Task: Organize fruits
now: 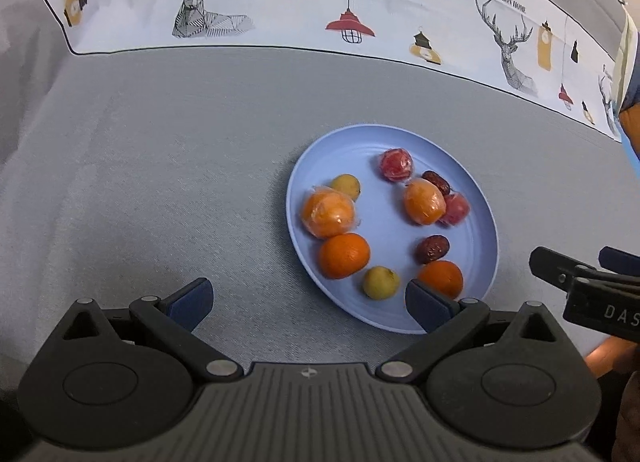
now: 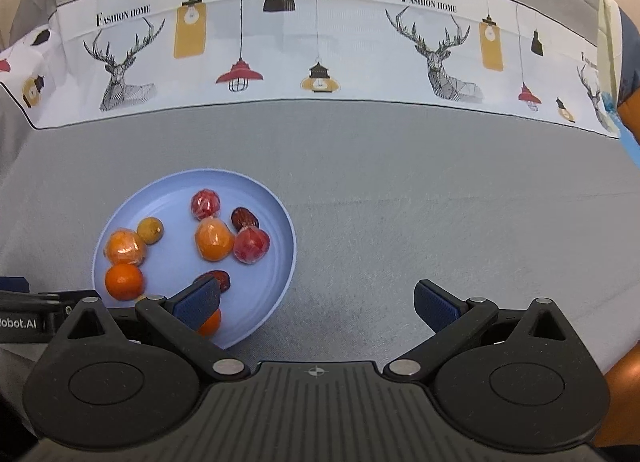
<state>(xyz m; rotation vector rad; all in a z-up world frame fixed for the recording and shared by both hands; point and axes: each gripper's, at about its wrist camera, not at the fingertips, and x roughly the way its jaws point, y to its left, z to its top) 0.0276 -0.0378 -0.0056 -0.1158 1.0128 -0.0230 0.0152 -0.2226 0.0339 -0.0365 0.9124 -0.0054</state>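
A light blue plate (image 1: 486, 222) (image 2: 276, 238) lies on the grey tablecloth and holds several fruits. Among them are a bare orange (image 1: 344, 255) (image 2: 124, 281), a wrapped orange (image 1: 328, 213) (image 2: 125, 248), another wrapped orange (image 1: 424, 201) (image 2: 214, 240), small yellow fruits (image 1: 381, 282), wrapped red fruits (image 1: 396, 164) (image 2: 251, 245) and dark red dates (image 1: 432, 249) (image 2: 244, 218). My left gripper (image 1: 308, 300) is open over the cloth at the plate's near left edge, nothing between its fingers. My right gripper (image 2: 318, 304) is open to the right of the plate; its left finger (image 2: 200, 302) overlaps the plate's near edge.
A white band printed with deer and lamps (image 1: 280, 2) (image 2: 320, 54) runs across the cloth behind the plate. The other gripper's black body shows at the side of each view (image 1: 592, 294) (image 2: 24, 310). Bare grey cloth (image 2: 460, 214) spreads right of the plate.
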